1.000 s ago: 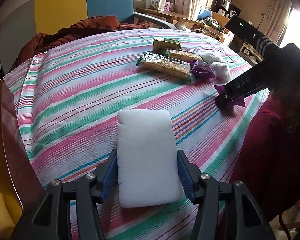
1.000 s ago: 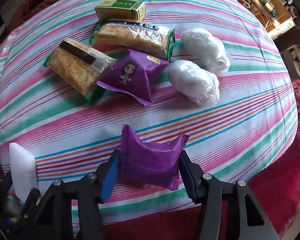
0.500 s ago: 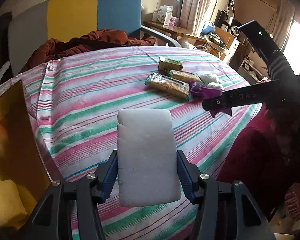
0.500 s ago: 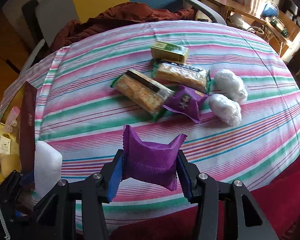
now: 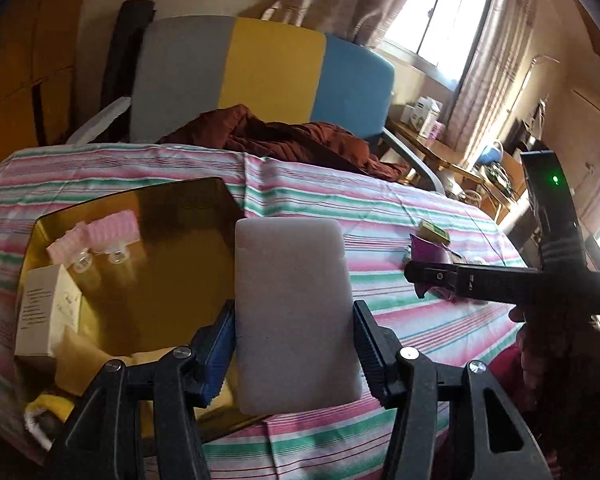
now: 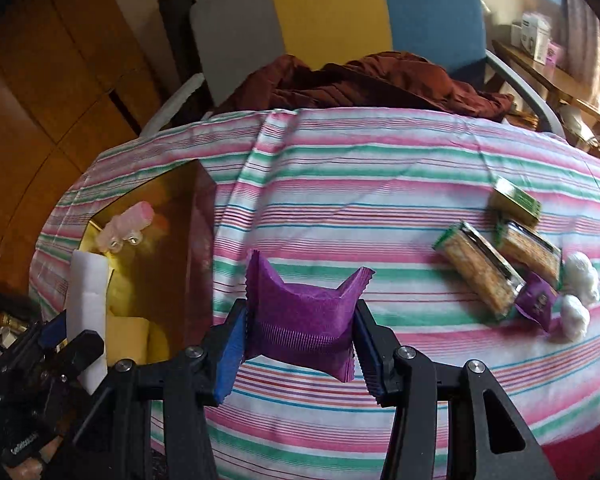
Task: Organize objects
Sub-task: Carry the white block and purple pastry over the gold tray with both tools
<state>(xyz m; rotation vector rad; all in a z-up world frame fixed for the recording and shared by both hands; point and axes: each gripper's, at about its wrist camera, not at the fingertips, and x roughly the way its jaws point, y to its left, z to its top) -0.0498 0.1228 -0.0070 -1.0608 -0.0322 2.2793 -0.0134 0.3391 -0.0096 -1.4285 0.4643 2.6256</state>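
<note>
While each gripper clamps one item, six snacks point(image 6: 478, 270) remain.

The left gripper point(image 5: 294, 344) clamps a white pad point(image 5: 294, 312), seemingly above the gold box's point(image 5: 172, 248) edge.

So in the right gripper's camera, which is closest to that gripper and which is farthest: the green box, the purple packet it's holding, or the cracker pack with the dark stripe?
1. The purple packet, clamped between the fingers of the right gripper.
2. The cracker pack, out on the right of the striped cloth.
3. The green box, farther back on the right, beyond the crackers.
</note>
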